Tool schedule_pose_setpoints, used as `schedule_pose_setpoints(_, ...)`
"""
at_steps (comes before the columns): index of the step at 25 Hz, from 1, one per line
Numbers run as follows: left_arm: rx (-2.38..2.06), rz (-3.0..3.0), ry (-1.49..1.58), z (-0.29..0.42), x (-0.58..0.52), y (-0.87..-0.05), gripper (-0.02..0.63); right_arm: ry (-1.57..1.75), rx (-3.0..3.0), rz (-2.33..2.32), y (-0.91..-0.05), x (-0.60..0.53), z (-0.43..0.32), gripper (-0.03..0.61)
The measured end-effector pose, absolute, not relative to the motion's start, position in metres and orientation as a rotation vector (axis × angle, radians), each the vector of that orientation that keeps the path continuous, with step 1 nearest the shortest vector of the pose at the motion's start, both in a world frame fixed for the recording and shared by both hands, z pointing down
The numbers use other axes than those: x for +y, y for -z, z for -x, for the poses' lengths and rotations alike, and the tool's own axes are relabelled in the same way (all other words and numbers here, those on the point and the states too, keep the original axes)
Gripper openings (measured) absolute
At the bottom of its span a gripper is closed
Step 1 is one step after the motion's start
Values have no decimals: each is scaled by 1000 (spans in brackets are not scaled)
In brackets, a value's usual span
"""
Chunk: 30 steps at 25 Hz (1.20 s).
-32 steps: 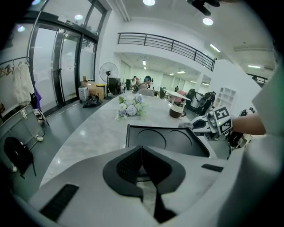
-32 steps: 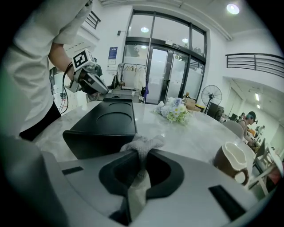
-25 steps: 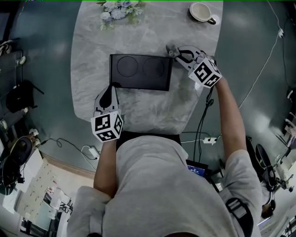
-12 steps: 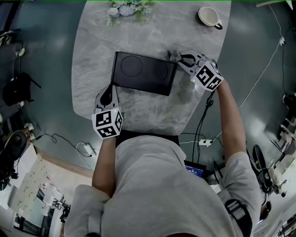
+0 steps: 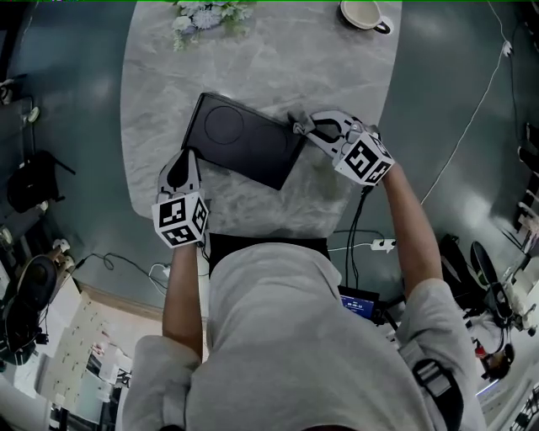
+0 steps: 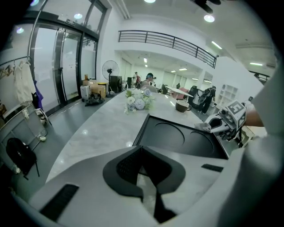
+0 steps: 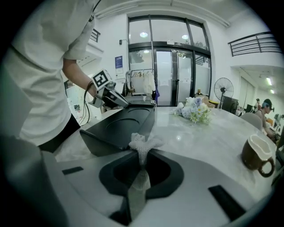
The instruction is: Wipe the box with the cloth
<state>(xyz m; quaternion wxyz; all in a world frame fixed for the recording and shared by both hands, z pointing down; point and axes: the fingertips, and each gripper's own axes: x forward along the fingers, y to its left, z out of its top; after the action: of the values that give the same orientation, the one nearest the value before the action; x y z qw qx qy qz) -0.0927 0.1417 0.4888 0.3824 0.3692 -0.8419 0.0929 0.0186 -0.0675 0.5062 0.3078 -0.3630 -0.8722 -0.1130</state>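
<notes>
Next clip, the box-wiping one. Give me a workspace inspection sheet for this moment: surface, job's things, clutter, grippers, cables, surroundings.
Surface: pale marble table; no spills seen.
Job's things: black box lies askew on the table; white cloth at its right-hand edge.
Clutter: flowers and a cup at the far end, apart from the box.
Grippers: left gripper shut, nothing between its fingers, by the box's near left corner, contact unclear; right gripper shut on the cloth.
Cables: black cable hangs below the right gripper; power strip on the floor.
Surroundings: dark bag on the grey floor; glass doors; fan.
</notes>
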Motion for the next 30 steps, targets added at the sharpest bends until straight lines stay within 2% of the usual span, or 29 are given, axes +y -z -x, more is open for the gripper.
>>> schedule_pose_setpoints(9, -2142, -1078, -346, 147, 136, -488, 24, 151, -2347, 989, -500, 13, -45, 44)
schedule_pose_setpoints(15, -2156, -1100, -400, 148, 115, -487, 23, 164, -2362, 1015, -498, 39, -64, 44)
schedule_pose_setpoints(30, -2176, -1104, -311, 152, 116, -485, 23, 279, -2368, 977, -504, 26, 13, 44)
